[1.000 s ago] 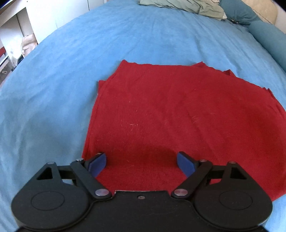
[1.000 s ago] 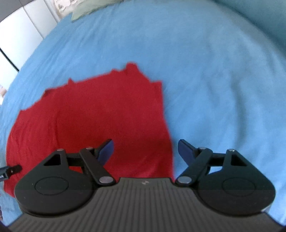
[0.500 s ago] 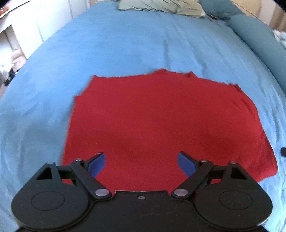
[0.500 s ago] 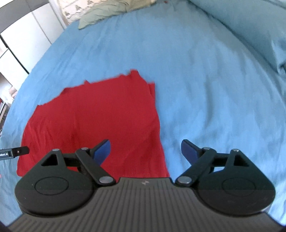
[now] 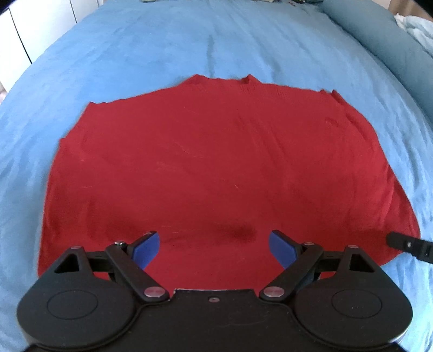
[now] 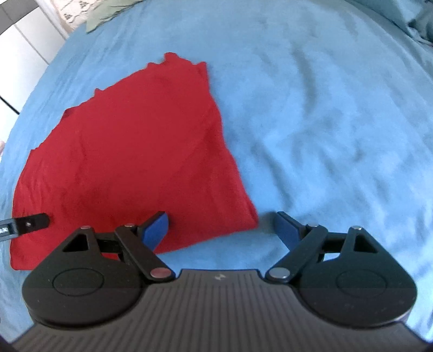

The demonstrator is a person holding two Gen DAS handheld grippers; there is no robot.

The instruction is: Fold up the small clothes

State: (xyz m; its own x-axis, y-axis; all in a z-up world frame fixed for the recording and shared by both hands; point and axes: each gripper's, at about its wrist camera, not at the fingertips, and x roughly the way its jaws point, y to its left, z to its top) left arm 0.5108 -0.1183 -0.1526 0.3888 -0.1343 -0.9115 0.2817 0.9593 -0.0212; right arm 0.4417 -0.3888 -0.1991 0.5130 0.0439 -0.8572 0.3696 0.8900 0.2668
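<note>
A red cloth (image 5: 211, 168) lies flat on the blue bedsheet (image 5: 189, 46), its far edge ragged. My left gripper (image 5: 213, 250) is open and empty, above the cloth's near edge. My right gripper (image 6: 220, 230) is open and empty, above the cloth's near right corner; the cloth (image 6: 135, 151) fills the left of that view. A finger of the right gripper (image 5: 406, 245) pokes in at the right of the left wrist view. A finger of the left gripper (image 6: 27, 223) shows at the left of the right wrist view.
A long blue bolster (image 5: 384, 40) lies along the bed's right side. A greenish cloth (image 6: 108, 13) lies at the far end of the bed. White cupboards (image 5: 32, 32) stand to the left beyond the bed.
Both grippers have pulled back and up from the cloth, so more of it shows. Each gripper's finger now shows in the other's view. Both stay open.
</note>
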